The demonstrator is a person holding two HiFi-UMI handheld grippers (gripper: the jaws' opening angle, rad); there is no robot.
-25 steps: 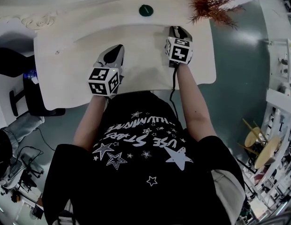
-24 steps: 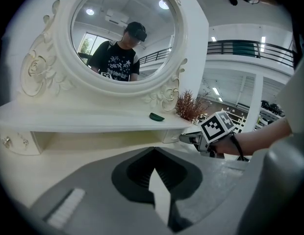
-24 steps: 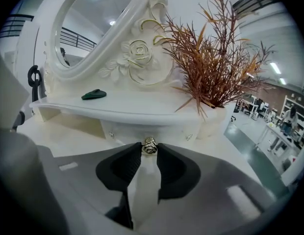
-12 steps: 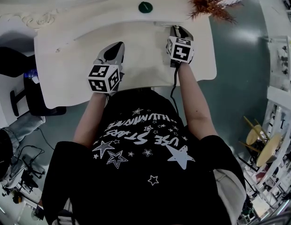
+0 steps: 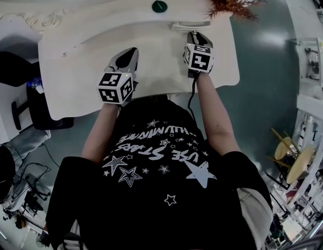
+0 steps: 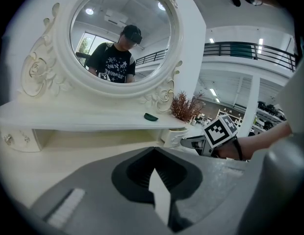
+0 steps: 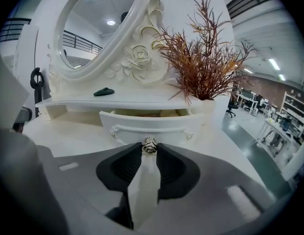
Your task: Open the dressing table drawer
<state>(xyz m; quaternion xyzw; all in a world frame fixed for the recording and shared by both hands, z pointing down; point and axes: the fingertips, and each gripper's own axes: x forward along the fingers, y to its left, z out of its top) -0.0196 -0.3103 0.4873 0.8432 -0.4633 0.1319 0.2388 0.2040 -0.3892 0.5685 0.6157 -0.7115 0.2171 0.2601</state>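
White bench (image 5: 67, 82): right hand-held gripper (image 7: 150, 152) pinches the small silver knob (image 7: 150, 145) of the white drawer (image 7: 152, 126) just ahead; a skewed pull could slip it free.

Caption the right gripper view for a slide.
Right gripper clamped on the metal knob of a partly open white drawer, dried plant behind.
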